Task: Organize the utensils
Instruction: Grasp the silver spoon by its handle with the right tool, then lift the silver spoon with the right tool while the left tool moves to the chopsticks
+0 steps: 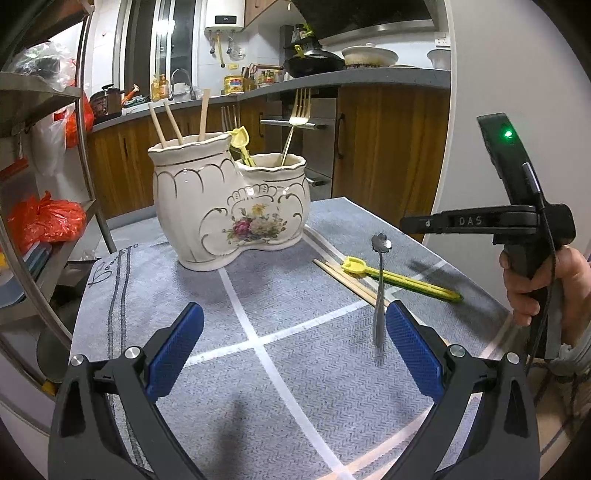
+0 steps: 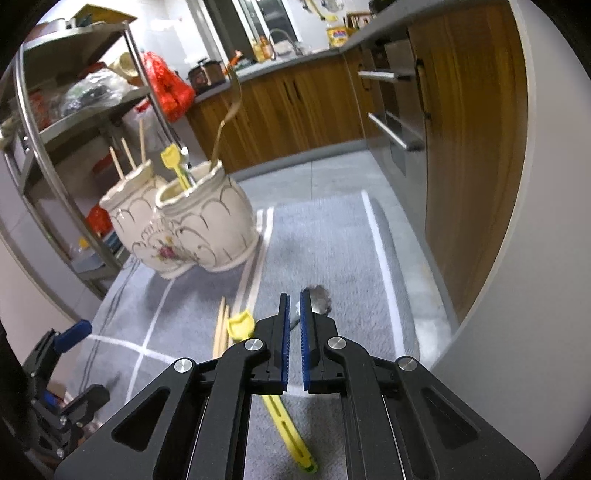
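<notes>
- "DAS" in pale raised letters, there on the black arm of the right claw (image 1: 476, 220), seen from the left wrist view.
- A cursive word stitched in dark thread along the edge of the grey towel (image 1: 110, 266): it opens with a "B", and the rest is too curled to read.
- A small lit display on the white water heater (image 1: 225, 16) up on the wall; digits glow there, too tiny to make out.
- The yellow bottle (image 1: 233, 84) on the kitchen bench carries a colourful label, unreadable.

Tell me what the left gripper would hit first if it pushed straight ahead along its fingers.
Most likely the grey striped towel itself, since the left gripper tilts downward and nothing lies between its open fingers. Beyond that stands the white ceramic utensil holder; depth is uncertain.
</notes>
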`<state>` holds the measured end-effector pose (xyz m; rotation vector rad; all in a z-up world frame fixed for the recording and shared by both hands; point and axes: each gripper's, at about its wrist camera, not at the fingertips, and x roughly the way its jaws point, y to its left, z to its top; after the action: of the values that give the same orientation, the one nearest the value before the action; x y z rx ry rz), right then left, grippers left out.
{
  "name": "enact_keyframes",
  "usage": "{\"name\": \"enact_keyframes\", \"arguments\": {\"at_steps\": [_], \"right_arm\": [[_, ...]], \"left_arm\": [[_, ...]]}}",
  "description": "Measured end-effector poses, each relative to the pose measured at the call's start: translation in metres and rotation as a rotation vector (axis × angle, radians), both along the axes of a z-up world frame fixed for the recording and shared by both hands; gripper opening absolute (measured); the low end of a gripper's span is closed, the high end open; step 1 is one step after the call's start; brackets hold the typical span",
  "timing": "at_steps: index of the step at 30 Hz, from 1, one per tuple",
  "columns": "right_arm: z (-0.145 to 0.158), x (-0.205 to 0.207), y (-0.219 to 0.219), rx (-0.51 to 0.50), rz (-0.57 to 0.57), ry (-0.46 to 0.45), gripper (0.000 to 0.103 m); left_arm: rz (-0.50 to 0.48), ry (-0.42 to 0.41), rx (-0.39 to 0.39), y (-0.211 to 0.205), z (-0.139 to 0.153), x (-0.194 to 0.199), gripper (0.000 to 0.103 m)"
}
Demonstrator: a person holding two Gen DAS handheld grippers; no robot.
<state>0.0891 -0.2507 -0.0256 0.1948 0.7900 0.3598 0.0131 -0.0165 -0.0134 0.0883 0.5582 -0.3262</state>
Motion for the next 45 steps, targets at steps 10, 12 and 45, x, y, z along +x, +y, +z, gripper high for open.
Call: {"name": "enact_keyframes", "arguments": {"at_steps": [10, 12, 45], "right_arm": [[-0.021, 0.010, 0.016, 0.034, 0.015, 0.128, 0.030], [-0.021, 0.016, 0.018, 0.027, -0.016, 0.134, 0.030], [-0.016, 0.015, 0.052, -0.312, 0.079, 0.069, 0.005]], "left_arm": [[0.002, -0.002, -0.025, 0.007, 0.003, -0.001, 0.097], [0.002, -0.002, -0.036, 0.009, 0.004, 0.000, 0.097], [-0.029, 0.023, -0.081, 0.018, 0.007, 0.001, 0.097]]}}
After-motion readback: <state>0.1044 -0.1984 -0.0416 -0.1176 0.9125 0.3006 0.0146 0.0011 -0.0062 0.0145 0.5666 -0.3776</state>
